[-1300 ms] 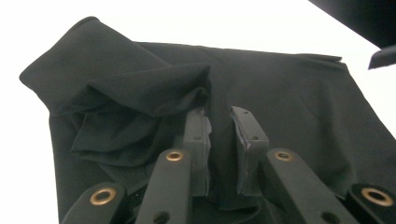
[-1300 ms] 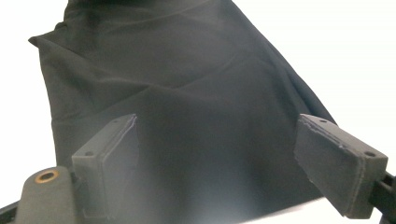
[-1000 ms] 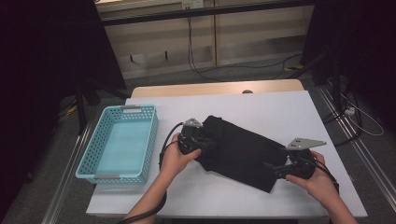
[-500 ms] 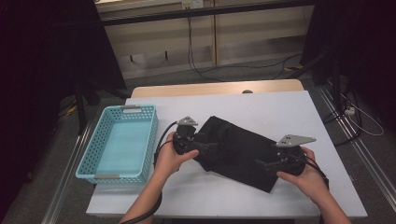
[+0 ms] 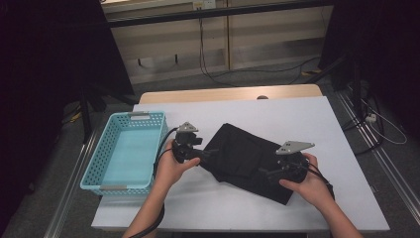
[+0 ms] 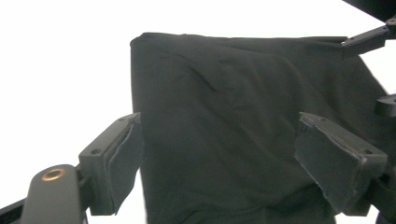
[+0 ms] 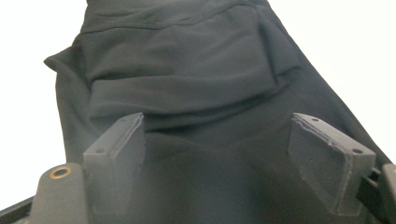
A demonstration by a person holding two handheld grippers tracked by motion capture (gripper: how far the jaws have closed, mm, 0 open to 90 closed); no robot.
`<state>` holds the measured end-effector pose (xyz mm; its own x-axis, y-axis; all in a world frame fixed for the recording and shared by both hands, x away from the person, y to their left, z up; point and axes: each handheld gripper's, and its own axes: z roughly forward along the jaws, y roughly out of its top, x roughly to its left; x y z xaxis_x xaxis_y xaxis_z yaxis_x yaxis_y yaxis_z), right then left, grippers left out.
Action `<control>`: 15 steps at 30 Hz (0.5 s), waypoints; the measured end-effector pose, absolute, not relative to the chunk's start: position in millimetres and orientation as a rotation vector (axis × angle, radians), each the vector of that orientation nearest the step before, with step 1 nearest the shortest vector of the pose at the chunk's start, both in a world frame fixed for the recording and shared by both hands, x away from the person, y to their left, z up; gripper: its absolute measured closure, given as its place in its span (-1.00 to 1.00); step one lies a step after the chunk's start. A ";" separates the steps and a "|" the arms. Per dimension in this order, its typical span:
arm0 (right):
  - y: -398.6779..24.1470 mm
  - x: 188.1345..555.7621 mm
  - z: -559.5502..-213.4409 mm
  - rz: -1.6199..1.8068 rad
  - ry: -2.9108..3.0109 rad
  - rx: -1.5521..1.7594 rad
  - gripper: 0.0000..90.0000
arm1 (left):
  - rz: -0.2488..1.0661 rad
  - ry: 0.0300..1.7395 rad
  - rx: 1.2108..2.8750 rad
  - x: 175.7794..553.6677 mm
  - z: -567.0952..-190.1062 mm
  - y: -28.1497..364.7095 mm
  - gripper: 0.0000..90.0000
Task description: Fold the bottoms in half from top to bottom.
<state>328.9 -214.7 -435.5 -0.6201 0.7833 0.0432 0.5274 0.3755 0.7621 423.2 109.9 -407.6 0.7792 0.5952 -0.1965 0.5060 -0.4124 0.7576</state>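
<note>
A folded black garment (image 5: 242, 161) lies slantwise on the white table (image 5: 307, 119). My left gripper (image 5: 207, 152) is at its left end. Its jaws have just been opening and stand wide in the left gripper view (image 6: 217, 126), with the dark cloth (image 6: 224, 84) lying between and under them, not pinched. My right gripper (image 5: 270, 173) reaches over the garment's right end. Its jaws have just been closing a little but are still far apart (image 7: 217, 121), above the folded cloth (image 7: 187, 60), and its pads (image 7: 116, 154) do not press it.
A light blue plastic basket (image 5: 96, 173) stands at the table's left edge, close beside the left hand. Behind the garment the white tabletop runs to a wooden strip (image 5: 228, 94) at the far edge. Cables lie on the floor beyond.
The left hand has drawn back a little to the left at the garment's end. The right hand has moved left, onto the garment's right end.
</note>
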 end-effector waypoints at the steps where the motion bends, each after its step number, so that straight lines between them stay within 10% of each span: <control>1: -212.4 328.9 -435.6 1.109 2.323 1.138 -0.47 | 0.129 0.822 2.092 423.6 -407.5 110.8 -0.64; 15: -168.3 319.1 -438.2 1.241 2.423 1.019 0.17 | 0.166 0.852 2.083 426.8 -407.3 118.2 -0.66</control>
